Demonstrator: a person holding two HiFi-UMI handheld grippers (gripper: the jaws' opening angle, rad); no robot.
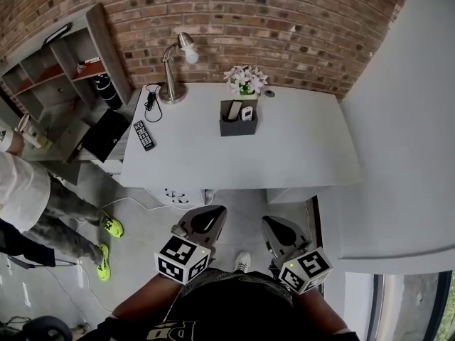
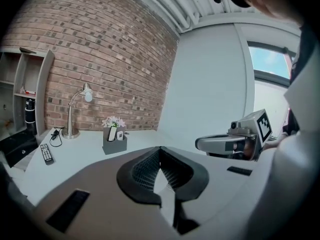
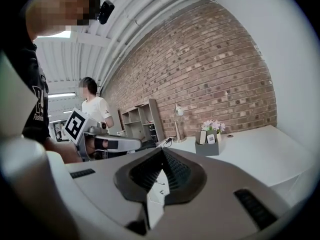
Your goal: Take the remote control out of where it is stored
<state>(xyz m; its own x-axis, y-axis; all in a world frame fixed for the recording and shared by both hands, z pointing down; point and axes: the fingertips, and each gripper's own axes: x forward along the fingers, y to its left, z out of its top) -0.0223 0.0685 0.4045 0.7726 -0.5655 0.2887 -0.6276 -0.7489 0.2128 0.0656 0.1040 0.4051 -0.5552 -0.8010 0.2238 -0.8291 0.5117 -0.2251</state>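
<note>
L gripper (image 1: 217, 212) & R gripper (image 1: 269, 222): jaws together, nothing btwn, both well short of desk (image 1: 306, 155). Remote (image 1: 247, 112) stands in grey holder (image 1: 237, 128).

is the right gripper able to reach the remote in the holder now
Probably not yet: the right gripper is shut and short of the table, while the remote stands in the holder far back. Nothing between them blocks the way.

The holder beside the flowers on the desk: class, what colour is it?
The holder is dark grey; the head view shows it best.
</note>
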